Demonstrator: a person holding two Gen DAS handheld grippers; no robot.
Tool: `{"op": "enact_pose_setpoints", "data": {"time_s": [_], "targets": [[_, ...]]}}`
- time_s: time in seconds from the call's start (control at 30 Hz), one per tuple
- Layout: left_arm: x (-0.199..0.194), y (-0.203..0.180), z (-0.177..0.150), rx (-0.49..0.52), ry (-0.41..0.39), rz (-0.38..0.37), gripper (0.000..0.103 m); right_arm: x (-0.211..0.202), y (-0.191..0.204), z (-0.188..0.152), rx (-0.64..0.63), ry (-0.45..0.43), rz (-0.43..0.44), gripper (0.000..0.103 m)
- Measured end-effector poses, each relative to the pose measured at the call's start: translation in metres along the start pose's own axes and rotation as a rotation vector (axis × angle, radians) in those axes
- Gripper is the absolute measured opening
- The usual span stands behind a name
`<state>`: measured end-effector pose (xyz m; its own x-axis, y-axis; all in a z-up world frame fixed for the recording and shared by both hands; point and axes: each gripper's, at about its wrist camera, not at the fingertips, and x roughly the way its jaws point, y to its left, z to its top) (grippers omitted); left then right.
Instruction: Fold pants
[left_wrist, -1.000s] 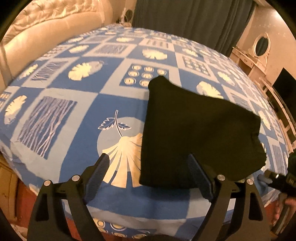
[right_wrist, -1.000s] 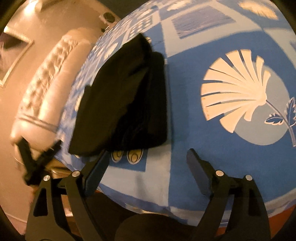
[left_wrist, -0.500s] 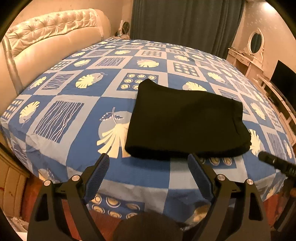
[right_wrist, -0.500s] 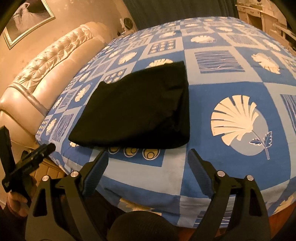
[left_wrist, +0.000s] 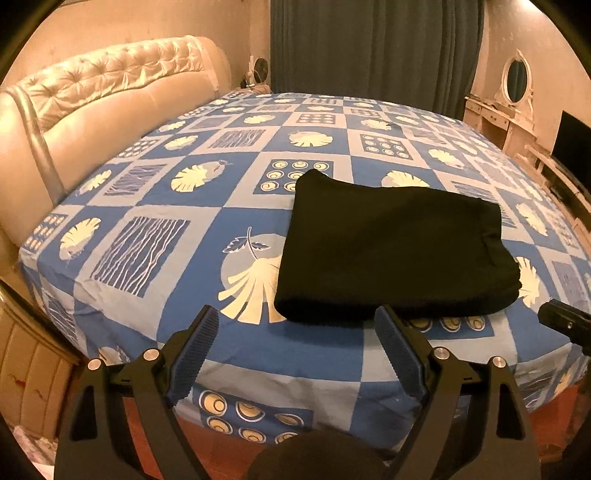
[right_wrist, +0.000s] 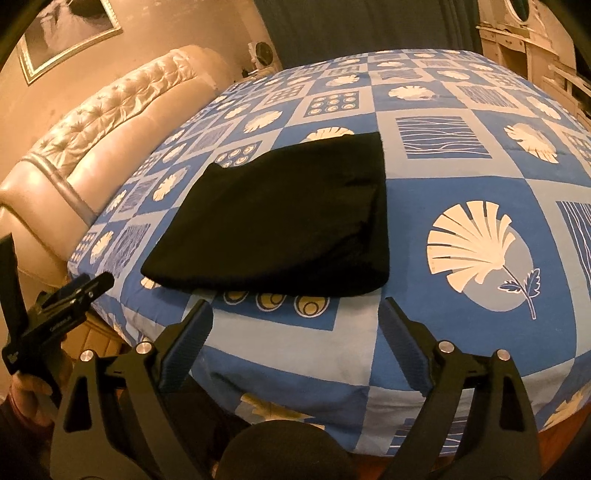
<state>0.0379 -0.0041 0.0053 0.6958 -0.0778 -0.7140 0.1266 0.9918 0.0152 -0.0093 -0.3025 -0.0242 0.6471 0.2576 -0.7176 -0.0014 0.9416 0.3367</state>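
The black pants (left_wrist: 395, 254) lie folded into a compact rectangle on the blue patterned bed sheet (left_wrist: 155, 240), near the bed's front edge. They also show in the right wrist view (right_wrist: 280, 221). My left gripper (left_wrist: 297, 325) is open and empty, held back from the bed edge, short of the pants' front left corner. My right gripper (right_wrist: 295, 314) is open and empty, just short of the pants' near edge. The other gripper's tip shows at the right edge of the left wrist view (left_wrist: 565, 321) and at the left of the right wrist view (right_wrist: 59, 306).
A tufted cream headboard (left_wrist: 103, 96) runs along the bed's left side. Dark curtains (left_wrist: 373, 48) hang behind the bed. A white dresser with an oval mirror (left_wrist: 517, 77) and a dark screen (left_wrist: 574, 140) stand at the right. The sheet (right_wrist: 480, 236) stretches wide to the right of the pants.
Both grippers have pulled back and up from the bed, away from the pants. The pants lie flat and still; both grippers stayed open.
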Motion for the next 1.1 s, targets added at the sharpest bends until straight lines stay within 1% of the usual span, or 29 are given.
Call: {"op": "enact_pose_setpoints", "data": {"time_s": [0.17, 0.33, 0.53, 0.77, 1.1], "targets": [[-0.002, -0.003, 0.001, 0.017, -0.014, 0.01, 0.085, 0.001, 0.004, -0.002, -0.013, 0.004, 0.0, 0.091], [0.0, -0.005, 0.0, 0.021, -0.007, 0.008, 0.085, 0.0, 0.006, -0.003, -0.012, 0.002, 0.003, 0.091], [0.002, -0.003, 0.0, -0.008, 0.01, 0.002, 0.085, 0.0, 0.009, -0.004, -0.019, 0.008, 0.001, 0.091], [0.004, -0.002, 0.001, -0.002, -0.002, 0.035, 0.085, 0.002, 0.011, -0.003, -0.026, 0.018, 0.004, 0.091], [0.003, -0.005, 0.002, -0.002, -0.005, 0.016, 0.085, 0.002, 0.008, -0.003, -0.015, 0.002, -0.01, 0.091]]}}
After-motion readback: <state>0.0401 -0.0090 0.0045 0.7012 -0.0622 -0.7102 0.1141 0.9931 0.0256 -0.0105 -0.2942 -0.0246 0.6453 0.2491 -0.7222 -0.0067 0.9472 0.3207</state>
